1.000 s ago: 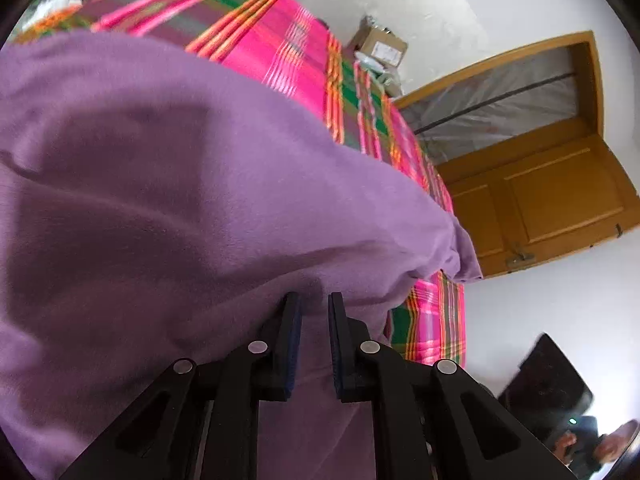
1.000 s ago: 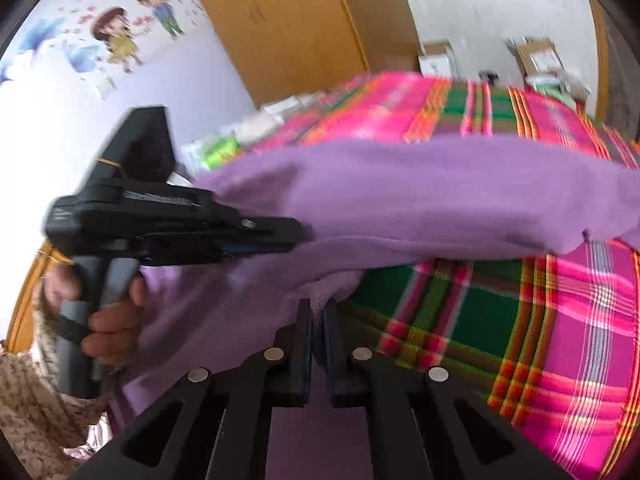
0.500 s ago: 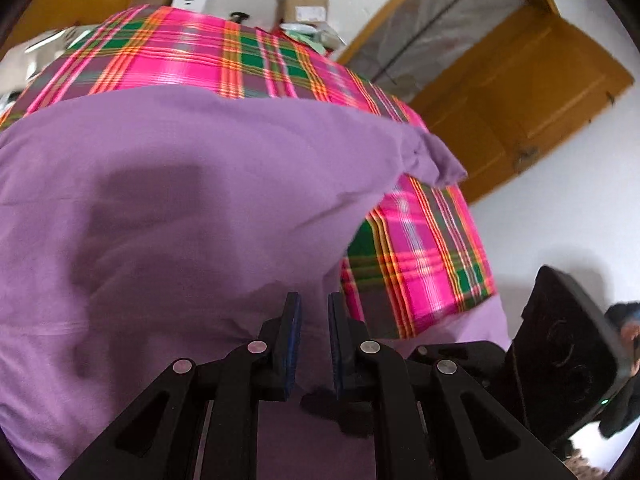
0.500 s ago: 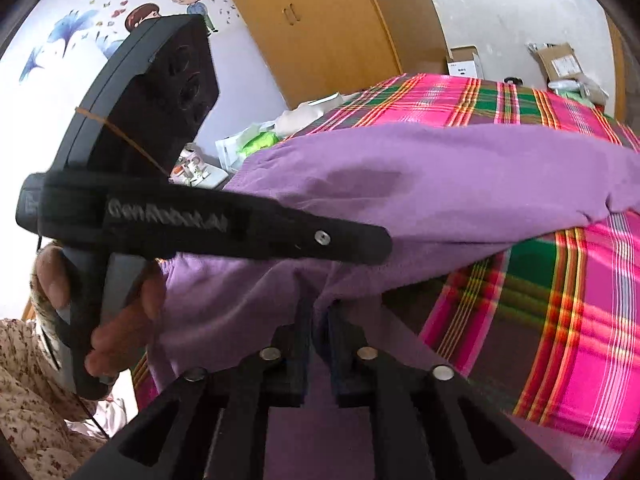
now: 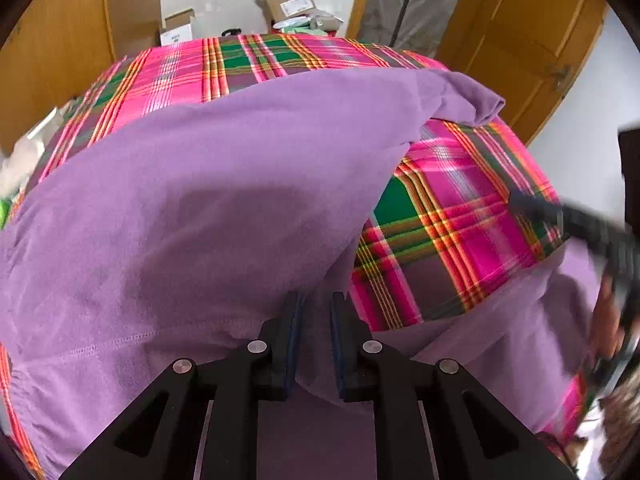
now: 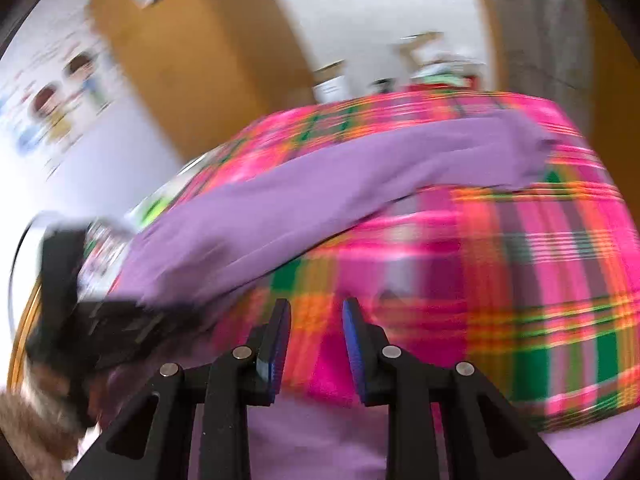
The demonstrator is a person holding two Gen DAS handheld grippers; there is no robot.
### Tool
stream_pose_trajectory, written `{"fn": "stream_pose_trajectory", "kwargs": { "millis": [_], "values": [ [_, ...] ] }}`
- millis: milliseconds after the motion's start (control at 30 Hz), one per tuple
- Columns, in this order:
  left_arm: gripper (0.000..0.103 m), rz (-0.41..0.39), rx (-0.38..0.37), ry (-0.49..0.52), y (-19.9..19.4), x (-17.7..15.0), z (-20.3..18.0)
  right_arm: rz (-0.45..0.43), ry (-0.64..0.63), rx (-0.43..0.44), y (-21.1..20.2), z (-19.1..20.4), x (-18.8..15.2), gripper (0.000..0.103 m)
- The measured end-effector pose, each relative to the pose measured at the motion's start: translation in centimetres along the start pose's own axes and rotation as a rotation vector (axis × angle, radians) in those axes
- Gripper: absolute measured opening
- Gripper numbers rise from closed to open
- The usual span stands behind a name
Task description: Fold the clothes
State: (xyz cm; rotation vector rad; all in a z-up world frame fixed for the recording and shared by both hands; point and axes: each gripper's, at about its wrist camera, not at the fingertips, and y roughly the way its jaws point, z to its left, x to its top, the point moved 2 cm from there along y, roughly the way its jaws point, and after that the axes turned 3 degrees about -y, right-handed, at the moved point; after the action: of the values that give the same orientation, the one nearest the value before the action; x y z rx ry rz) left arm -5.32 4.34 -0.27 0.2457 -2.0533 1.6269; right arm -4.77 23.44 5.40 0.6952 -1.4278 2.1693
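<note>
A purple garment point(image 5: 192, 208) lies spread over a pink and green plaid bedspread point(image 5: 452, 216), with one corner folded at the far right point(image 5: 476, 100). My left gripper point(image 5: 315, 320) is shut on a fold of its near edge, and the cloth runs between the fingers. In the right wrist view, which is blurred, my right gripper point(image 6: 316, 320) stands open above the plaid bedspread point(image 6: 540, 260) with nothing between its pads. The purple garment point(image 6: 320, 192) stretches away to its left. The left gripper point(image 6: 80, 300) shows there as a dark blur, held by a hand.
Wooden wardrobe doors point(image 5: 52, 52) stand at the left and a wooden door point(image 5: 532, 40) at the right. Cardboard boxes point(image 5: 288, 0) sit against the far wall. The right gripper point(image 5: 580, 224) is a blurred dark bar at the right edge.
My right gripper has opened, let go of the purple garment and swung away to the right. The left gripper keeps its hold, and its view has turned toward the far wall.
</note>
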Motion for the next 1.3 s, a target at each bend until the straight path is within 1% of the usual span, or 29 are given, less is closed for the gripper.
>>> {"fn": "stream_pose_trajectory", "kwargs": {
  "millis": [133, 233, 433, 467, 500, 567, 633, 667, 733, 767, 800, 833, 867, 900, 1067, 1167, 1267, 1300],
  "values": [
    [0.015, -0.015, 0.078, 0.043, 0.4, 0.0, -0.6, -0.018, 0.11, -0.06, 0.3, -4.5, 1.7, 0.029],
    [0.016, -0.022, 0.111, 0.058, 0.6, 0.1, -0.9, -0.01, 0.151, -0.078, 1.7, -6.5, 3.1, 0.029],
    [0.016, -0.041, 0.125, 0.079, 0.9, 0.2, -1.4, 0.013, 0.218, -0.08, 5.3, -9.1, 5.6, 0.03],
    [0.016, -0.041, 0.125, 0.083, 0.9, 0.2, -1.4, 0.014, 0.235, -0.083, 5.8, -9.6, 5.9, 0.031],
    [0.016, -0.041, 0.126, 0.088, 1.0, 0.3, -1.4, 0.013, 0.257, -0.08, 6.3, -10.1, 6.2, 0.035],
    [0.017, -0.04, 0.124, 0.097, 1.1, 0.4, -1.4, 0.005, 0.279, -0.068, 7.0, -10.6, 7.0, 0.037],
    [0.017, -0.04, 0.113, 0.096, 1.0, 0.4, -1.3, 0.007, 0.29, -0.07, 7.6, -10.9, 7.7, 0.037],
    [0.015, -0.041, 0.103, 0.092, 1.1, 0.5, -1.2, 0.004, 0.294, -0.069, 7.9, -11.0, 8.1, 0.037],
    [0.014, -0.047, 0.07, 0.075, 1.1, 0.7, -0.7, -0.003, 0.303, -0.064, 8.4, -11.2, 8.7, 0.037],
    [0.011, -0.049, 0.054, 0.065, 1.0, 0.7, -0.5, -0.008, 0.307, -0.062, 8.6, -11.3, 8.8, 0.037],
    [0.009, -0.051, 0.041, 0.056, 1.0, 0.7, -0.2, -0.014, 0.309, -0.065, 8.7, -11.3, 9.0, 0.034],
    [0.006, -0.053, 0.028, 0.047, 0.9, 0.8, 0.0, -0.021, 0.306, -0.072, 8.7, -11.3, 9.2, 0.029],
    [0.003, -0.055, 0.017, 0.04, 0.8, 0.8, 0.2, -0.03, 0.302, -0.082, 8.7, -11.3, 9.3, 0.015],
    [0.003, -0.056, 0.008, 0.034, 0.8, 0.7, 0.4, -0.039, 0.298, -0.092, 8.6, -11.3, 9.5, 0.009],
    [0.002, -0.072, -0.056, 0.022, 0.0, 0.3, 1.1, -0.097, 0.277, -0.123, 6.6, -10.8, 10.2, 0.006],
    [0.002, -0.093, -0.081, 0.022, -0.8, 0.3, 1.5, -0.148, 0.236, -0.163, 4.6, -10.1, 11.0, 0.006],
    [0.001, -0.111, -0.103, 0.009, -1.8, 0.3, 2.1, -0.204, 0.205, -0.182, 2.1, -9.2, 11.9, 0.006],
    [0.001, -0.114, -0.106, 0.011, -2.0, 0.3, 2.1, -0.207, 0.191, -0.199, 1.9, -8.9, 12.1, 0.006]
  ]
}}
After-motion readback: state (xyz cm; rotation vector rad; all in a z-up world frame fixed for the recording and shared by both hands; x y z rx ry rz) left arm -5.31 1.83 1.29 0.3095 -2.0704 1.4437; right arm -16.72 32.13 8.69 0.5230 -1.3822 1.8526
